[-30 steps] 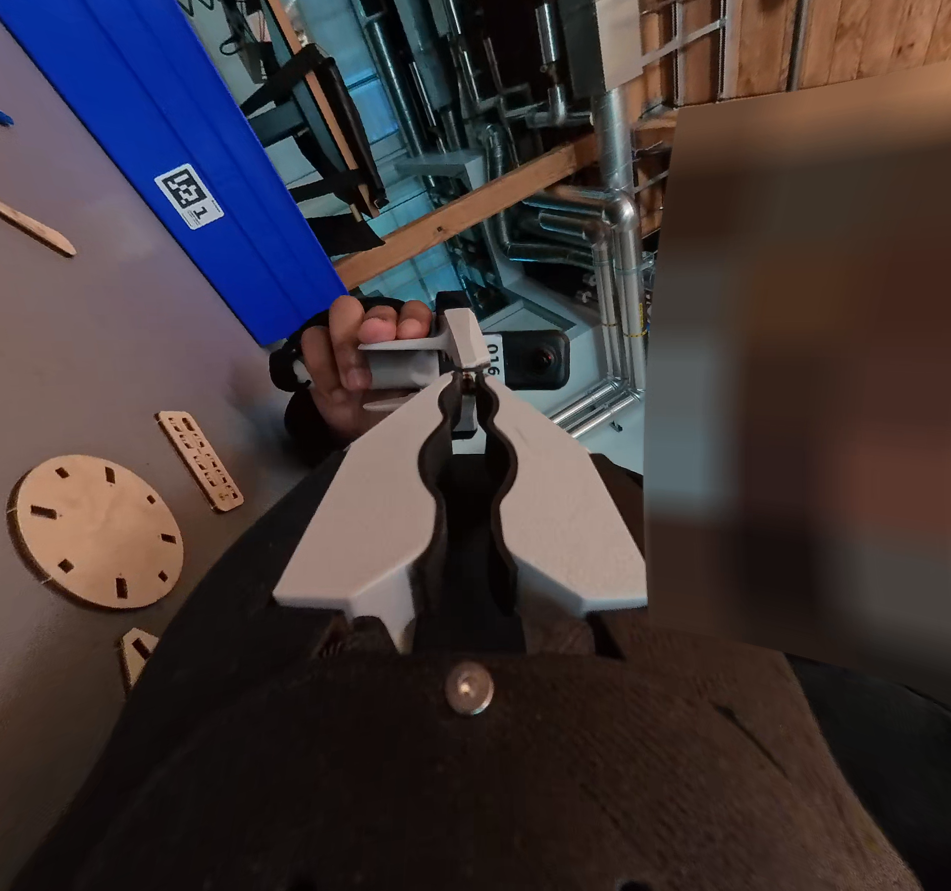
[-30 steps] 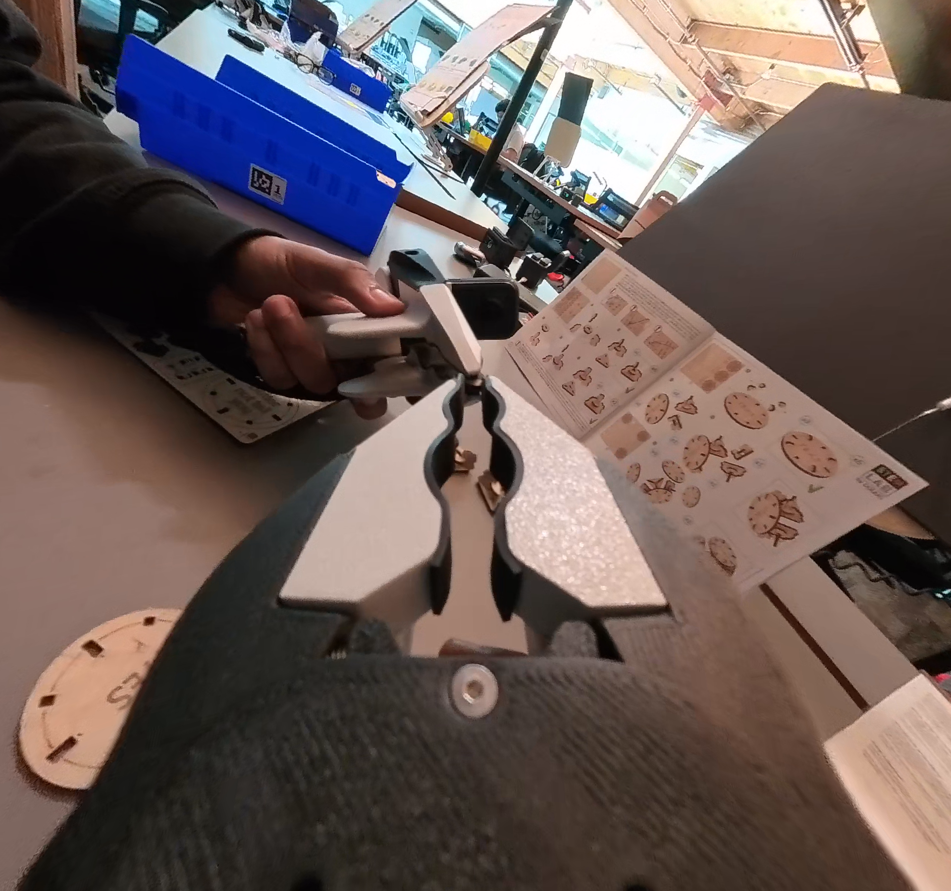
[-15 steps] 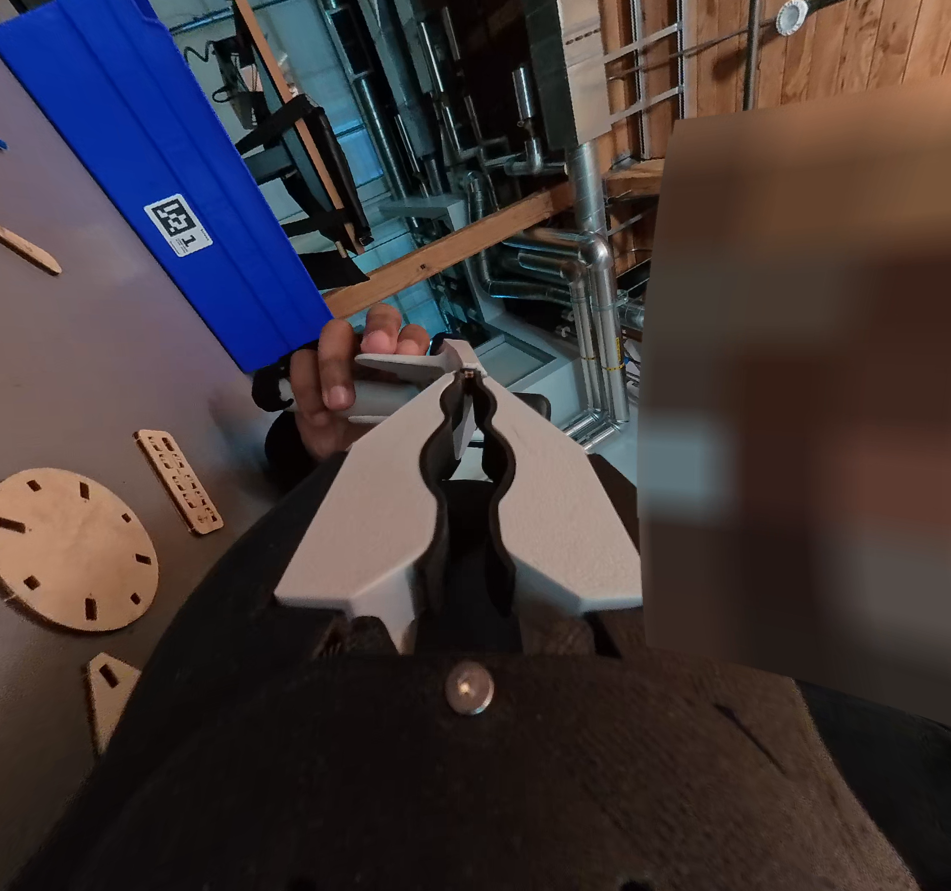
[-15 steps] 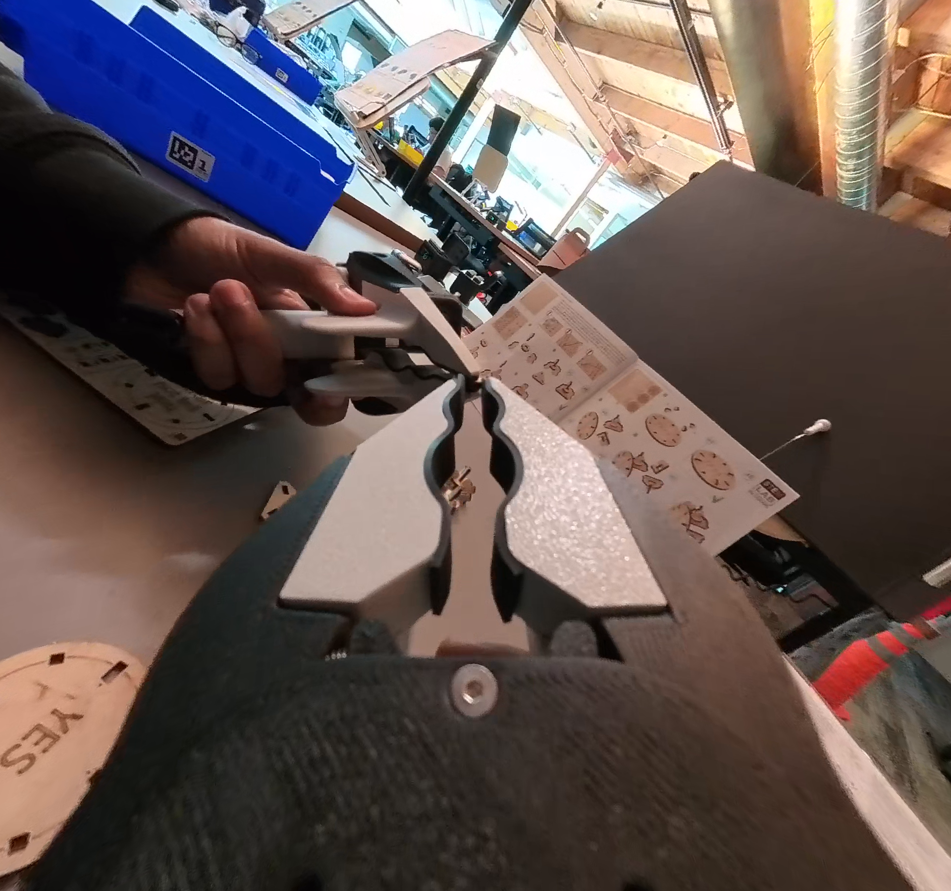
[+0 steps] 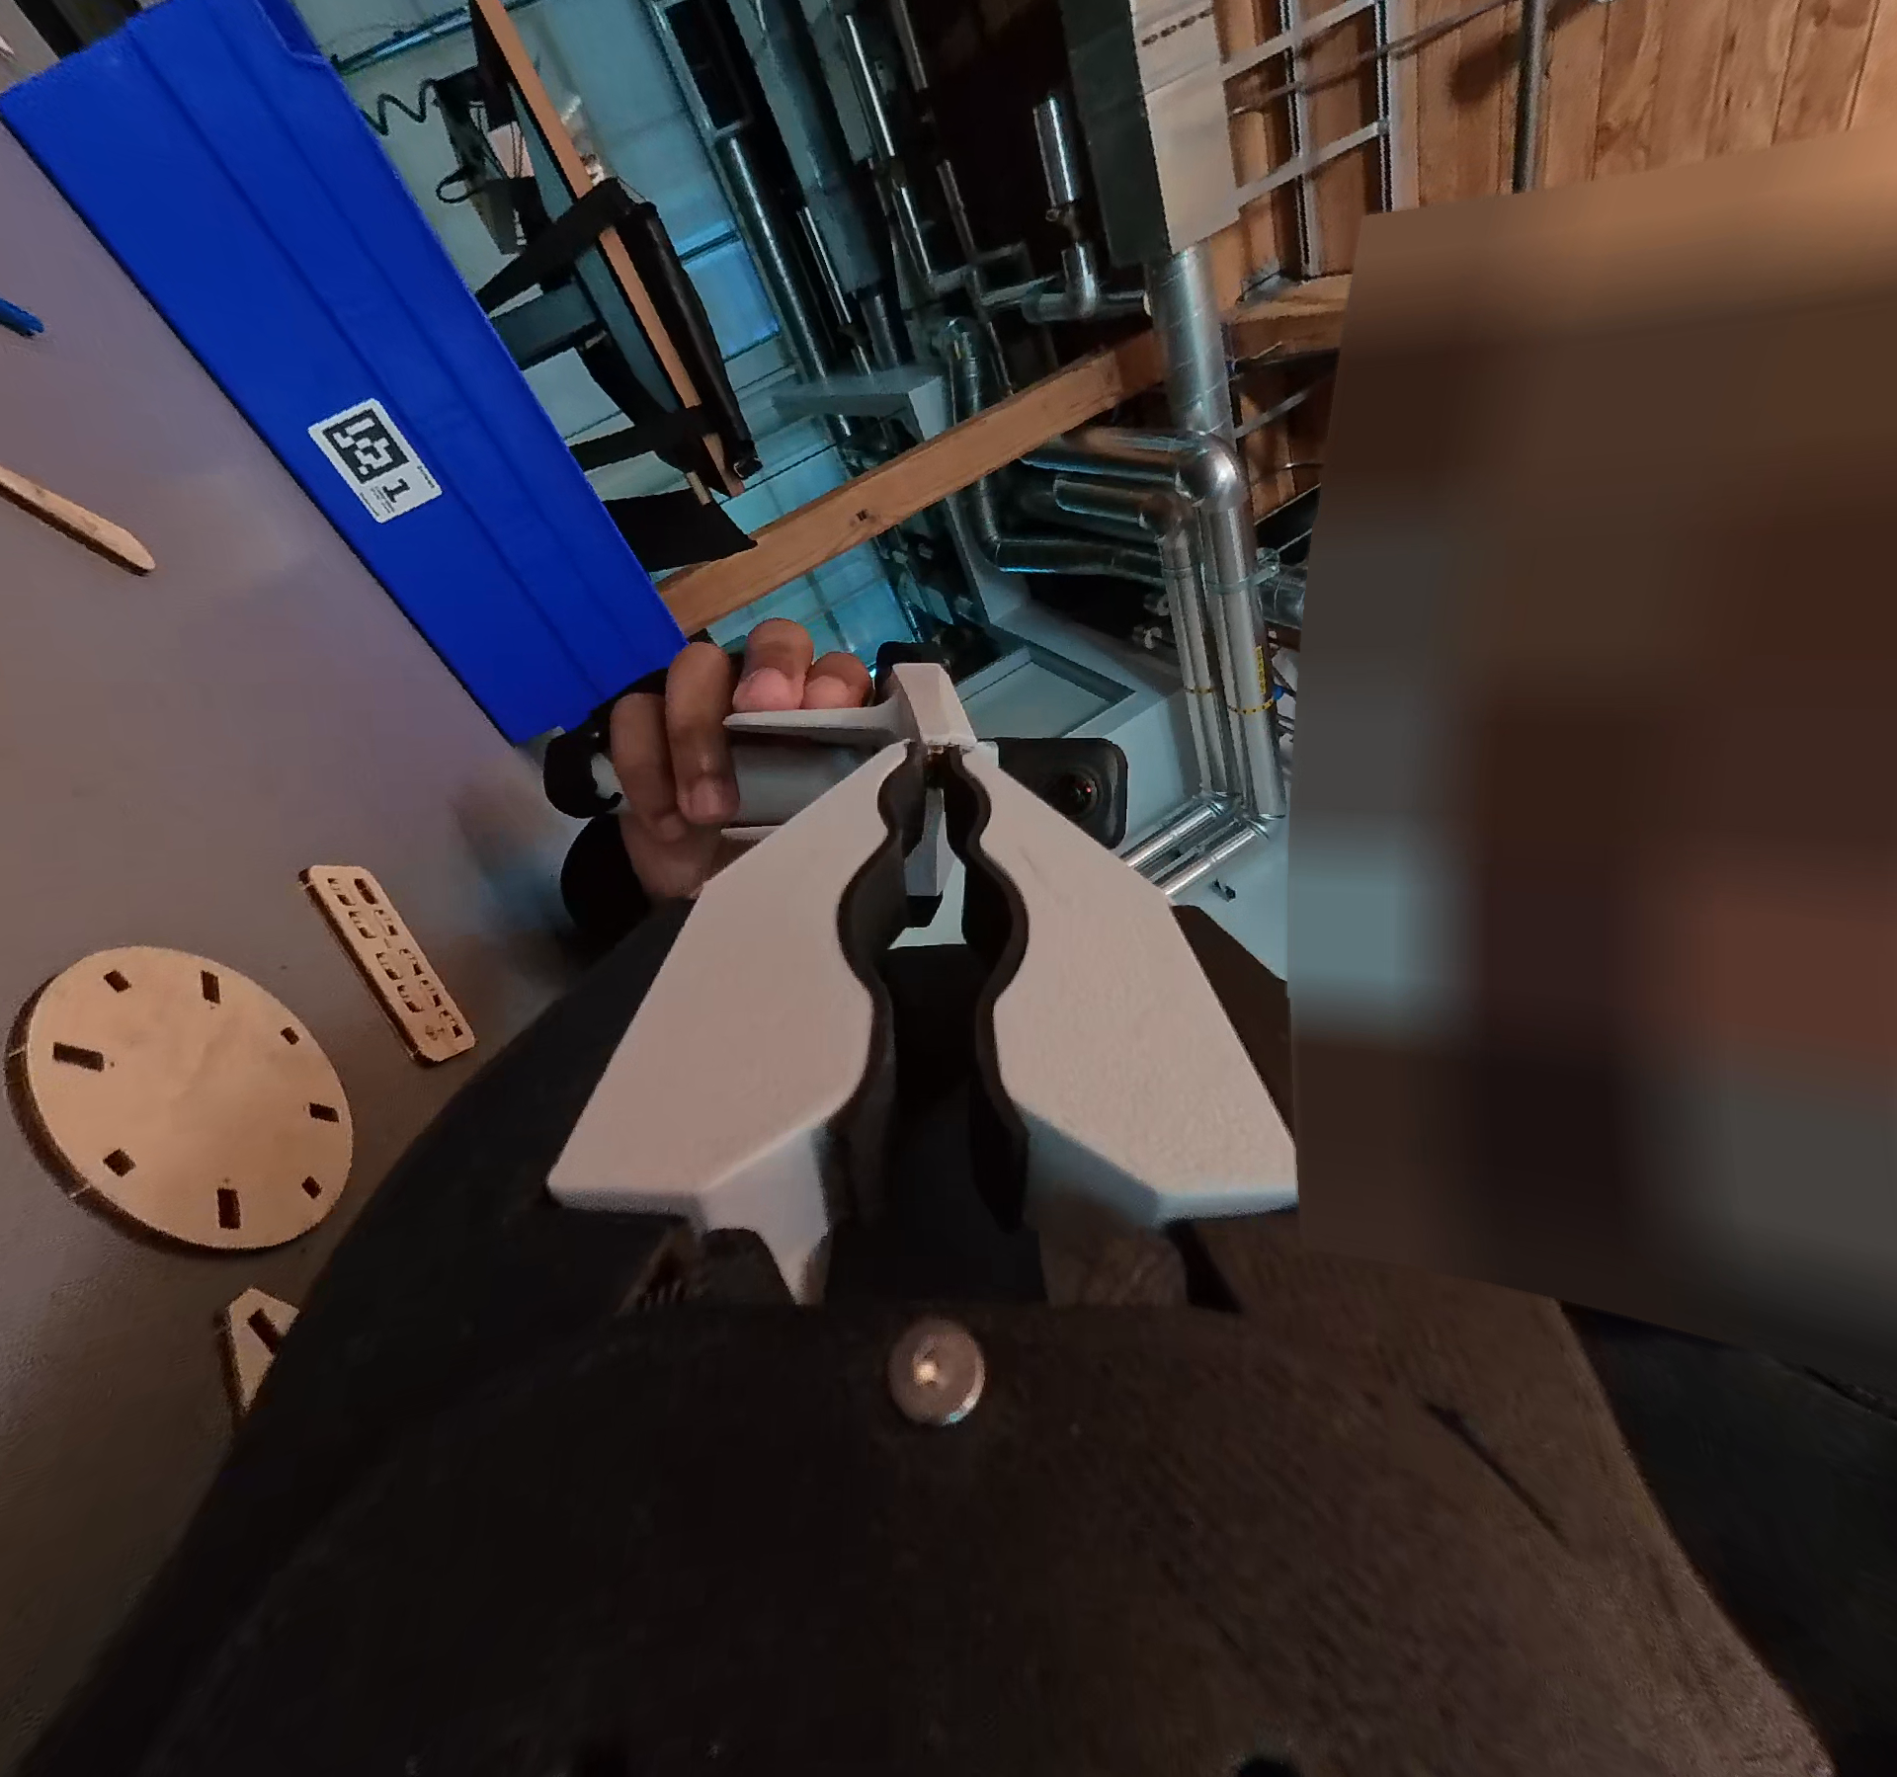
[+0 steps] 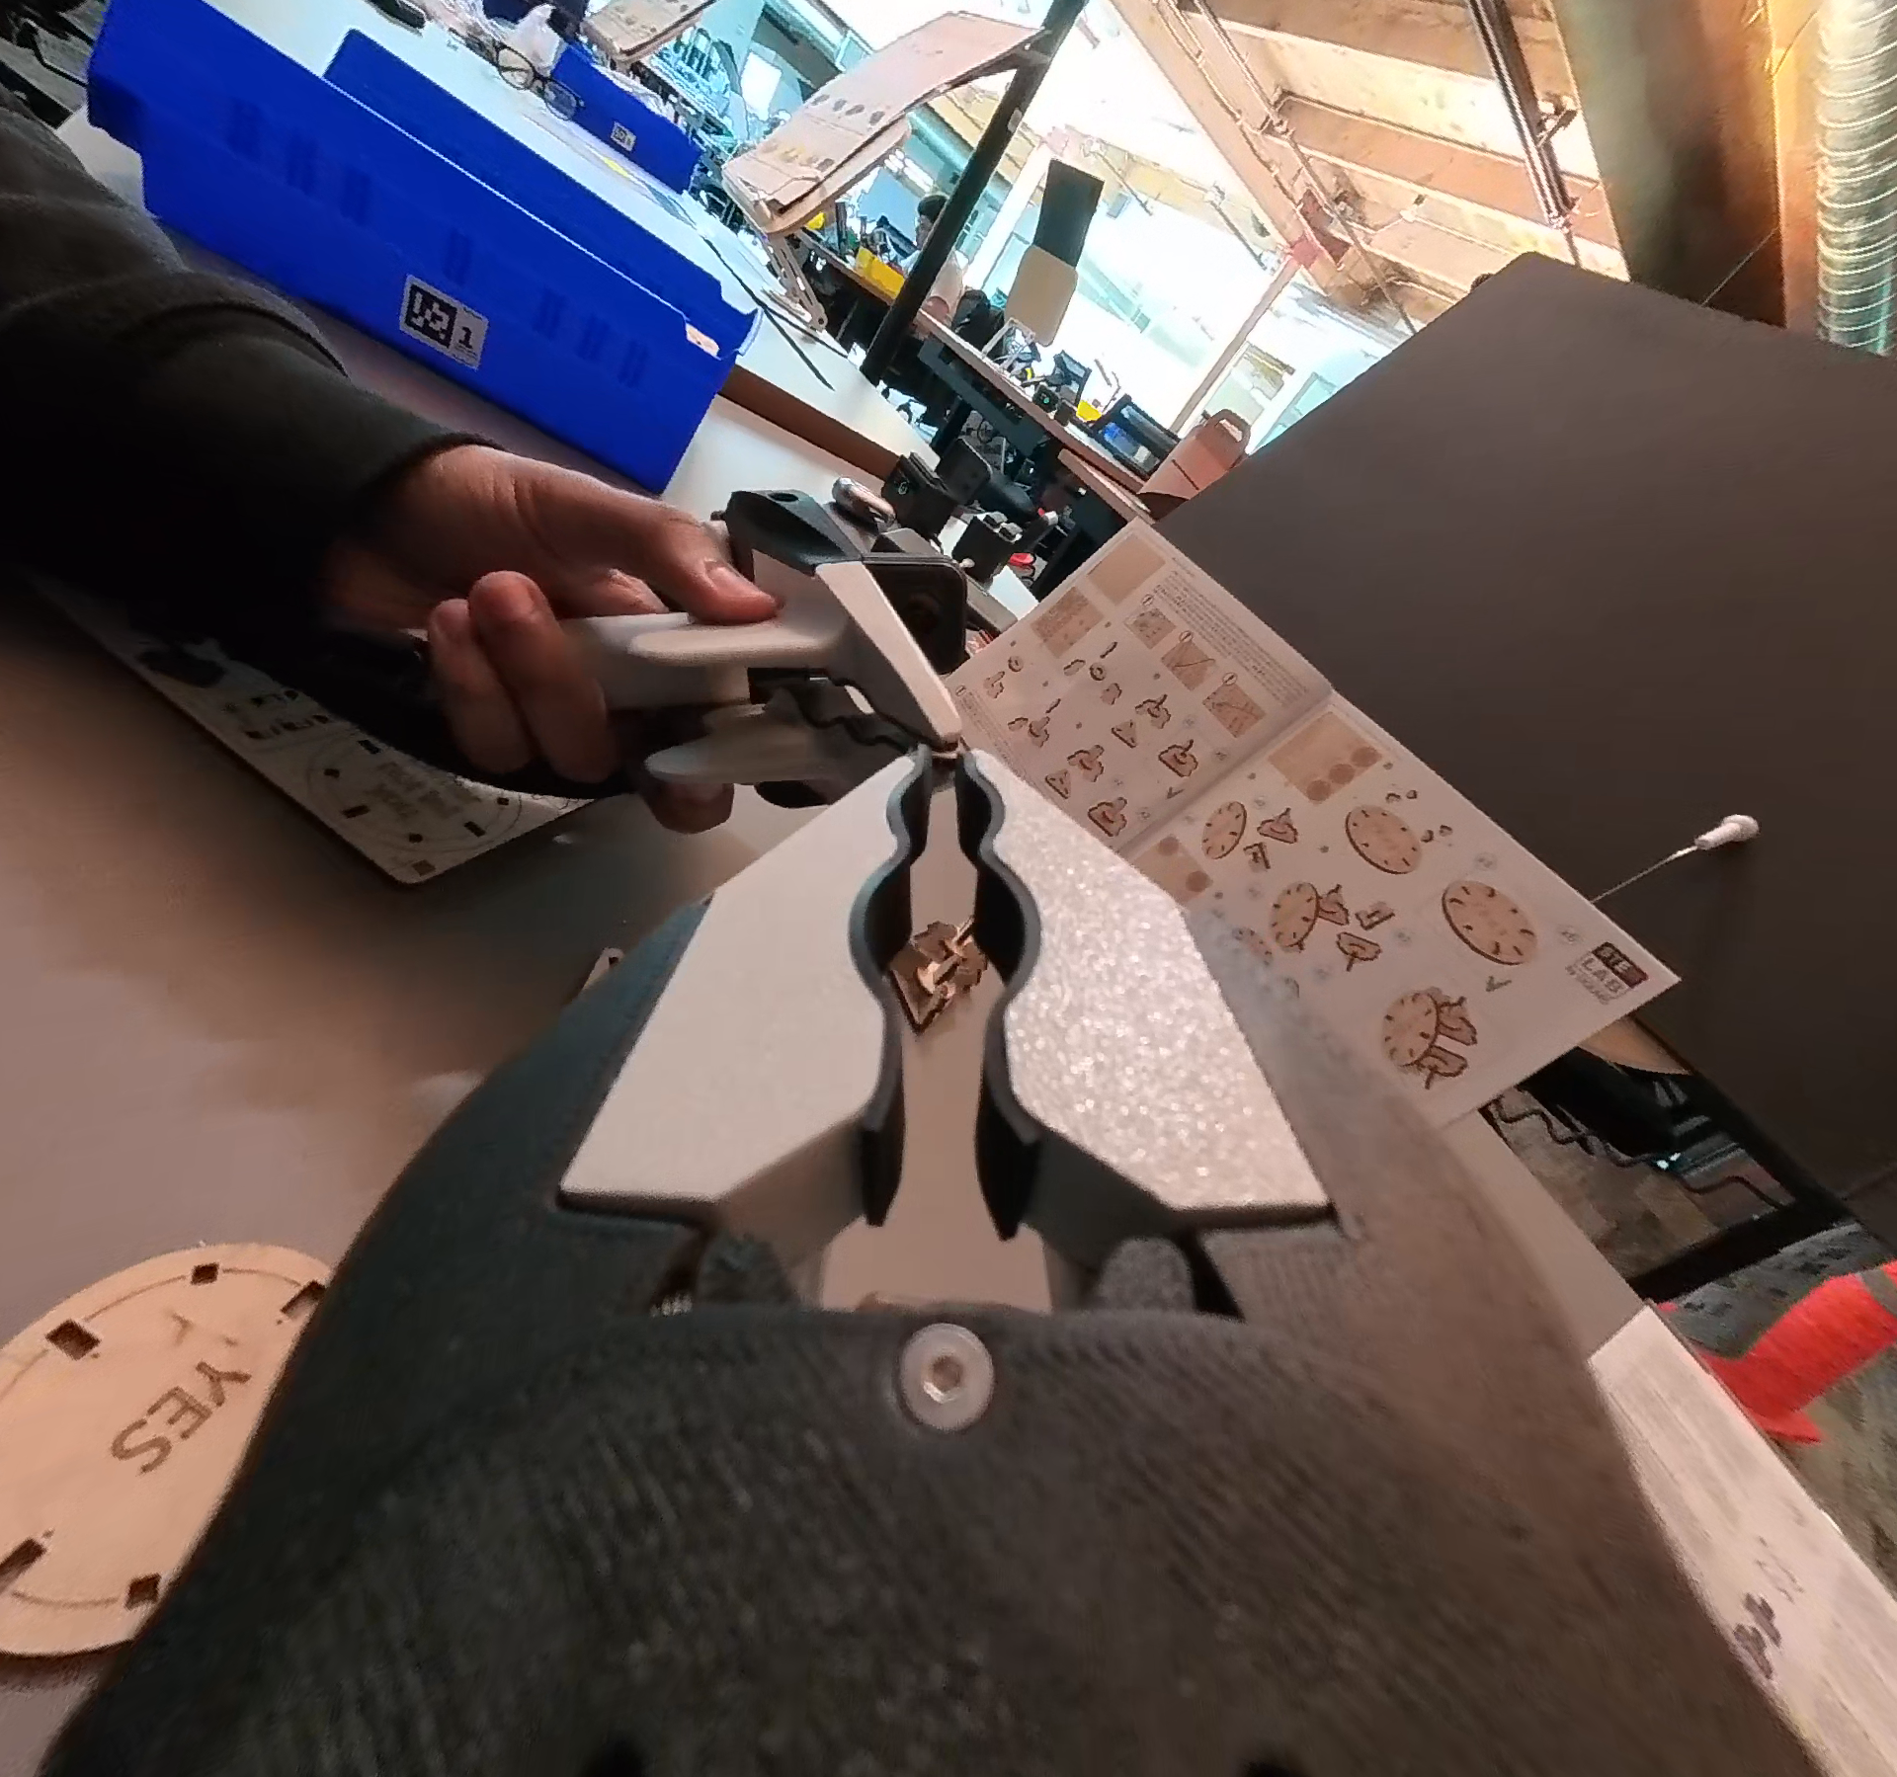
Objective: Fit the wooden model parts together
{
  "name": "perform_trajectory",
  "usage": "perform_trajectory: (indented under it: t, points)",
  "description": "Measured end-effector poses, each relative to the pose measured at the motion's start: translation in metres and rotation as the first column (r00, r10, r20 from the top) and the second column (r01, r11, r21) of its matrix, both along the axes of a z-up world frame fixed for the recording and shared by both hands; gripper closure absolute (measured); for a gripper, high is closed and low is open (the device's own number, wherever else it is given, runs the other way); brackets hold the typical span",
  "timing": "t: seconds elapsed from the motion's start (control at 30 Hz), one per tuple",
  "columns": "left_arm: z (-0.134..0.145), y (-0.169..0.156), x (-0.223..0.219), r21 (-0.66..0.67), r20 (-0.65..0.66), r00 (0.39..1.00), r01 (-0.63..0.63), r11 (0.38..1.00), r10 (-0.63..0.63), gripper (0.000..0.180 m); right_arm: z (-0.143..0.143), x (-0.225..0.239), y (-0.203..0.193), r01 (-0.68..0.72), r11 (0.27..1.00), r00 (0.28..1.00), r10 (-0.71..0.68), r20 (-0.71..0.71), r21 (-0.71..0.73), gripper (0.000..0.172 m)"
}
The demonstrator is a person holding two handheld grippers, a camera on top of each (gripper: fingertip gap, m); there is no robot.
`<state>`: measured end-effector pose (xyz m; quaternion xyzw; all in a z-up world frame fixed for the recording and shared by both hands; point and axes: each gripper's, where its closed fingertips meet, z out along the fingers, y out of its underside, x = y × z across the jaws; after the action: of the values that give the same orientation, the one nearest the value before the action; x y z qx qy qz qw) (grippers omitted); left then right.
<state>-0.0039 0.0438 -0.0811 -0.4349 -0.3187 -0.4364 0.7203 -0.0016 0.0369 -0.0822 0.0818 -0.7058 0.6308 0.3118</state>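
1. Left gripper (image 5: 936, 753) pinched narrow on a tiny wooden piece (image 5: 934, 755), meeting the right gripper (image 6: 944, 755) tip to tip.
2. Right gripper likewise nips that piece.
3. Wooden disc (image 5: 180, 1097) lies left on the table (image 5: 154, 753).

Both grippers meet tip to tip above the desk, the left gripper (image 5: 936, 751) and right gripper (image 6: 946, 753) each closed, each gripped by a hand (image 6: 575, 619).

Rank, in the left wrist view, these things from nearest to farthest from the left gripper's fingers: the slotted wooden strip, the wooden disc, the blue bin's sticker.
1. Slotted wooden strip, left of the fingers.
2. Wooden disc, farther left.
3. Blue bin's sticker, upper left.
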Motion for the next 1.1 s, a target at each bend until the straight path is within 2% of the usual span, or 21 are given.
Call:
perform_trajectory:
  t: [0.03, 0.2, 0.33, 0.43, 1.1]
  points:
    - [-0.0004, 0.0000, -0.0001, -0.002, 0.001, 1.000, 0.001, 1.000, -0.001, 0.180, -0.0004, -0.0001, -0.0001, 0.000, 1.000, 1.000, 0.000, 0.000, 0.002, 0.168]
    - [-0.0006, -0.0003, -0.0015, -0.005, 0.004, 1.000, -0.015, 1.000, 0.016, 0.180, -0.0002, -0.0017, 0.0002, 0.034, 0.999, 0.998, -0.036, -0.053, -0.029, 0.168]
    - [-0.0020, 0.0003, -0.0021, -0.011, 0.003, 0.999, -0.032, 0.999, 0.032, 0.180, -0.0063, -0.0043, -0.0022, 0.059, 0.998, 0.996, -0.059, -0.067, -0.002, 0.159]
    - [-0.0017, 0.0008, -0.0019, -0.012, -0.001, 0.999, -0.040, 0.999, 0.040, 0.180, -0.0009, -0.0028, -0.0003, 0.053, 0.998, 0.997, -0.055, -0.062, -0.032, 0.167]
    - [-0.0045, 0.0014, -0.0009, -0.080, -0.050, 0.998, -0.048, 0.996, 0.044, 0.180, -0.0028, -0.0044, 0.0006, 0.046, 0.999, 0.999, -0.046, -0.019, 0.023, 0.172]
